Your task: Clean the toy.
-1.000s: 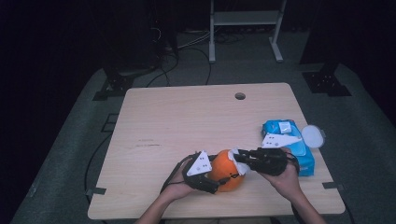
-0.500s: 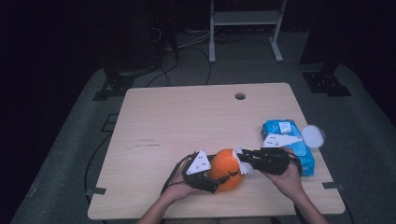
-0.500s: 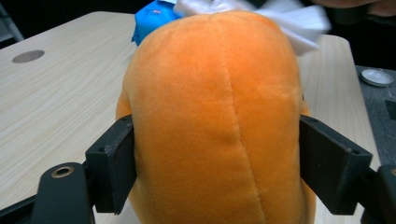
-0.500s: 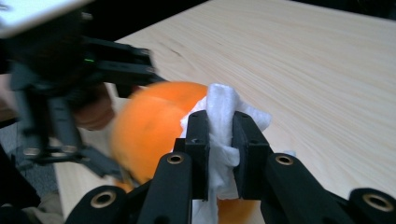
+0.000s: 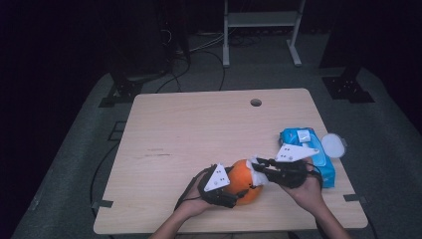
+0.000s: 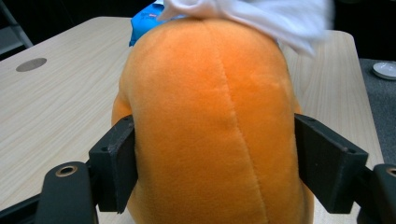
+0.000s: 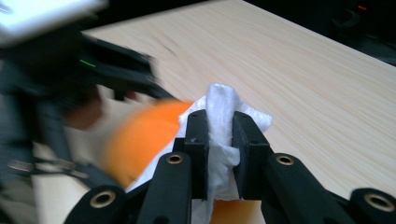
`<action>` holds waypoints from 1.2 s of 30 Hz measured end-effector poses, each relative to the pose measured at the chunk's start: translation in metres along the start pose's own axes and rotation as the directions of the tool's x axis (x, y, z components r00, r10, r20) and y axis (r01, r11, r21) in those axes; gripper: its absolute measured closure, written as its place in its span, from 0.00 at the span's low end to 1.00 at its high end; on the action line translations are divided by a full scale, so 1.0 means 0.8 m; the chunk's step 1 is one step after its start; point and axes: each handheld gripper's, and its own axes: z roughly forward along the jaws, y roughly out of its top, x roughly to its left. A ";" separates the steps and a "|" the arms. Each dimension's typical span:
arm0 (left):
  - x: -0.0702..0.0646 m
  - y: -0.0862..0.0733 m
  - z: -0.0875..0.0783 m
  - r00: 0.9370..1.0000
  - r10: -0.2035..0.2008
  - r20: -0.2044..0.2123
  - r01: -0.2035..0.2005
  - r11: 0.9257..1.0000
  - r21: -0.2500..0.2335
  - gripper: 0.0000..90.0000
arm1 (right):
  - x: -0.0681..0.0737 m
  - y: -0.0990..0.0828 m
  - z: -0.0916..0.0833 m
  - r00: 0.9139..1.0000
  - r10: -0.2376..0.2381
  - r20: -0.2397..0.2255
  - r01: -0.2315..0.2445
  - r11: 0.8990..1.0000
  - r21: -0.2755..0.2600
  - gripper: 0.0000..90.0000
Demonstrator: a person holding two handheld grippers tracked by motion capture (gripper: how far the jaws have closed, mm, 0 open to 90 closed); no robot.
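I see one round, fuzzy orange plush toy (image 5: 245, 180) near the front edge of the smooth wooden table (image 5: 199, 129), and my left gripper (image 6: 215, 158) squeezes its soft sides with both black jaws. My right gripper (image 7: 219, 135) pinches one crumpled white wipe (image 7: 223, 112) tight against the top of the toy. One shiny blue wipe pack (image 5: 307, 152) sits near the right edge, and the wide back half of the table is open room.

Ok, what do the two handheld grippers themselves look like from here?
Both are black. The left gripper has blocky square pads with brass-ringed screw holes, as does the right gripper. In the high view each carries a pale three-cornered plate with small dark dots. Forearms are bare.
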 end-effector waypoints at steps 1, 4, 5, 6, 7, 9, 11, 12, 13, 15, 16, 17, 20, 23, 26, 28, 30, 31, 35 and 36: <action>0.000 0.000 0.000 1.000 -0.003 0.001 0.003 1.000 -0.001 0.25 | -0.005 -0.003 -0.001 1.000 0.008 0.003 -0.008 1.000 0.007 0.85; -0.002 0.002 0.002 1.000 0.008 -0.004 -0.008 1.000 0.001 0.25 | -0.013 -0.012 -0.003 0.999 0.048 -0.024 -0.048 0.999 0.020 0.86; -0.004 0.002 0.002 1.000 0.015 -0.006 -0.015 1.000 0.001 0.25 | -0.009 -0.010 -0.004 0.999 0.041 -0.028 -0.041 0.999 0.018 0.86; -0.006 0.003 0.002 1.000 0.029 -0.006 -0.029 1.000 0.007 0.24 | -0.004 -0.007 -0.004 0.999 0.026 -0.034 -0.025 1.000 0.015 0.86; -0.007 0.003 0.002 0.999 0.040 -0.006 -0.040 0.999 0.009 0.24 | 0.003 -0.003 -0.003 0.999 0.003 -0.040 -0.002 1.000 0.011 0.86; -0.012 0.004 0.002 0.998 0.066 -0.007 -0.066 0.998 0.013 0.24 | 0.012 0.001 -0.002 0.998 -0.015 -0.057 0.015 1.000 0.004 0.86; -0.017 0.005 0.004 0.995 0.101 -0.010 -0.101 0.995 0.014 0.24 | 0.022 0.006 0.000 0.995 -0.024 -0.092 0.024 1.000 -0.008 0.86; -0.020 0.005 0.004 0.993 0.114 -0.010 -0.114 0.993 0.017 0.24 | 0.028 0.008 0.002 0.994 -0.036 -0.107 0.035 0.999 -0.009 0.86; -0.023 0.006 0.005 0.990 0.143 -0.009 -0.143 0.989 0.024 0.24 | 0.030 0.009 0.004 0.993 -0.043 -0.111 0.042 0.999 -0.009 0.86; -0.027 0.006 0.006 0.986 0.165 -0.015 -0.164 0.986 0.027 0.24 | 0.034 0.011 0.007 0.993 -0.055 -0.105 0.055 0.998 -0.004 0.86; -0.028 0.006 0.006 0.986 0.166 -0.016 -0.166 0.986 0.026 0.24 | 0.032 0.011 0.008 0.994 -0.055 -0.098 0.055 0.998 -0.001 0.86; -0.028 0.006 0.006 0.986 0.166 -0.012 -0.165 0.986 0.022 0.24 | 0.028 0.011 0.008 0.994 -0.044 -0.098 0.044 0.999 -0.003 0.86; -0.030 0.006 0.007 0.983 0.184 -0.005 -0.183 0.983 0.018 0.24 | 0.010 0.006 0.006 0.998 0.002 -0.068 -0.002 1.000 -0.007 0.86; -0.029 0.006 0.007 0.980 0.197 -0.003 -0.197 0.980 0.022 0.24 | -0.008 -0.003 0.002 0.997 0.047 -0.056 -0.047 0.999 0.009 0.86; -0.027 0.006 0.006 0.983 0.182 -0.002 -0.182 0.983 0.018 0.24 | -0.012 -0.007 -0.003 0.999 0.039 -0.035 -0.039 0.999 0.025 0.86; -0.024 0.006 0.006 0.986 0.168 -0.001 -0.167 0.986 0.017 0.24 | -0.013 -0.008 -0.007 0.999 0.045 -0.029 -0.044 0.999 0.030 0.86; -0.022 0.005 0.005 0.987 0.160 0.005 -0.160 0.987 0.020 0.23 | -0.013 -0.008 -0.008 0.998 0.052 -0.037 -0.051 0.998 0.030 0.86; -0.021 0.006 0.005 0.987 0.163 0.007 -0.164 0.986 0.025 0.23 | -0.012 -0.006 -0.008 0.998 0.054 -0.045 -0.053 0.998 0.027 0.86; -0.030 0.008 0.007 0.975 0.220 0.005 -0.221 0.975 0.027 0.23 | 0.008 0.006 -0.002 0.994 0.031 -0.101 -0.030 0.999 0.010 0.86; -0.033 0.008 0.008 0.971 0.239 0.005 -0.239 0.971 0.028 0.23 | 0.015 0.010 0.001 0.993 0.011 -0.114 -0.010 1.000 0.009 0.86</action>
